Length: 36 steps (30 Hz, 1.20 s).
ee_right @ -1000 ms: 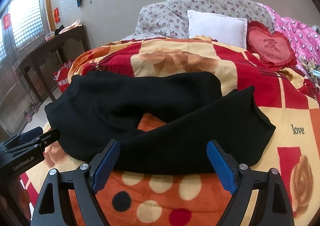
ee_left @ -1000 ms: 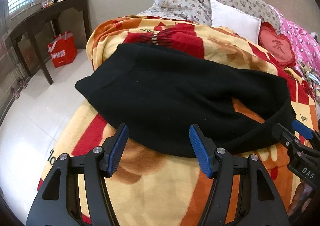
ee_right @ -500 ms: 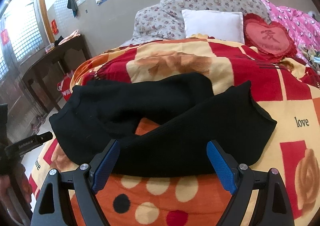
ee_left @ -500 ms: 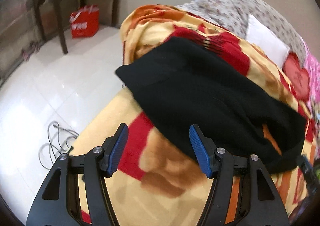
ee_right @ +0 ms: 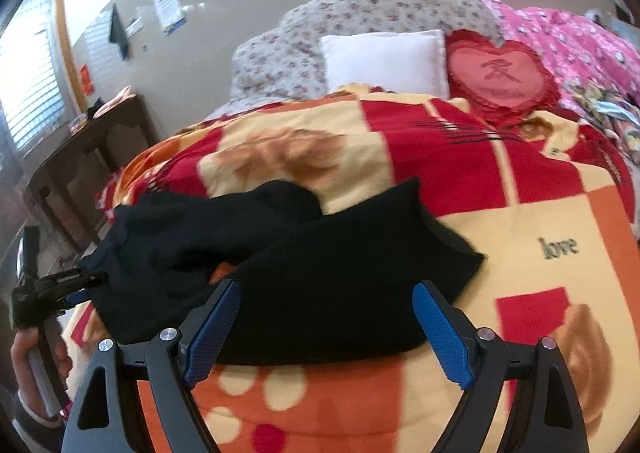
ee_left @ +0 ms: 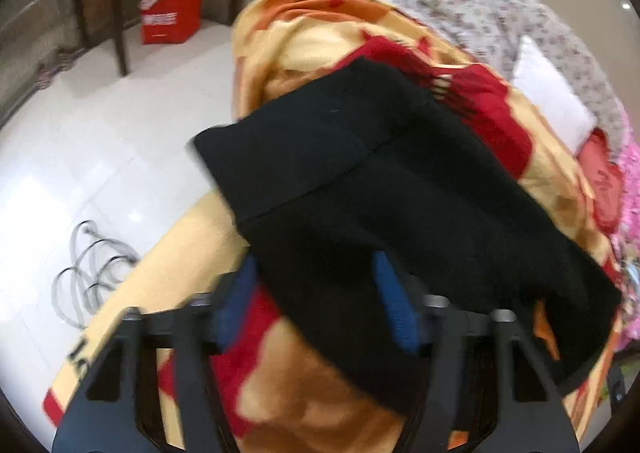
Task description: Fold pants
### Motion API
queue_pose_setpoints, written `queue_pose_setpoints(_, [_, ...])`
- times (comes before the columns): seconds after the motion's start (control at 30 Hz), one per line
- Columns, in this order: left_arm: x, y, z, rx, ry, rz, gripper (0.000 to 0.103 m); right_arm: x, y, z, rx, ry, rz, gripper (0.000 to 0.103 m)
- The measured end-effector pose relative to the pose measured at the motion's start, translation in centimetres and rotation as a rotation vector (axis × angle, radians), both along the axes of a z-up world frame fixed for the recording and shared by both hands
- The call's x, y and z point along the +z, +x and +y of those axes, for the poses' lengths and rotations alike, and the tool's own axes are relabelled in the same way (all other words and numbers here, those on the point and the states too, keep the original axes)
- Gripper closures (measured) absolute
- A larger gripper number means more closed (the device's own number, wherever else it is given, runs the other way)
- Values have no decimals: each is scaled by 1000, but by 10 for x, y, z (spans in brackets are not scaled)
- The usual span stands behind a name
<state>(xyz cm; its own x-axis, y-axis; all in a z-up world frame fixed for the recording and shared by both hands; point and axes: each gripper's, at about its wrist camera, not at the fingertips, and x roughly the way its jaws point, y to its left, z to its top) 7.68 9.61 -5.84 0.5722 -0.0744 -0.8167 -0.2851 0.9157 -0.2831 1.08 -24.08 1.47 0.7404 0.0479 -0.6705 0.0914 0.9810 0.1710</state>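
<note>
The black pants [ee_right: 304,273] lie bunched across the near part of the patterned blanket [ee_right: 540,221] on the bed; the left tool [ee_left: 316,293] has its fingers spread over the fabric's edge; the right tool [ee_right: 326,329] is spread too, just short of the pants' near fold, gripping nothing.

The bed's red-and-orange blanket [ee_right: 500,181] carries black pants [ee_right: 320,277], a white pillow [ee_right: 384,61] and a heart cushion [ee_right: 500,73].

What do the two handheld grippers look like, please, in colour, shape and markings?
Both the left gripper and right gripper have black skeletal frames with triangular cut-outs, silver pivot screws and blue textured finger pads. White lettering, too blurred to read, marks the left gripper's side.
</note>
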Motion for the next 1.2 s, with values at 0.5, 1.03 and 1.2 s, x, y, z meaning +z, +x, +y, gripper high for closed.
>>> queue_pose_setpoints(0.5, [19, -67, -1, -89, 19, -62, 94, 7, 87, -68, -115, 190, 134, 23])
queue_pose_setpoints(1.03, [28, -80, -2, -108, -1, -71, 94, 27, -22, -101, -61, 258, 6, 98])
queue_pose_setpoints(1.2, [28, -95, -2, -126, -8, -59, 94, 12, -92, -112, -95, 211, 79, 98])
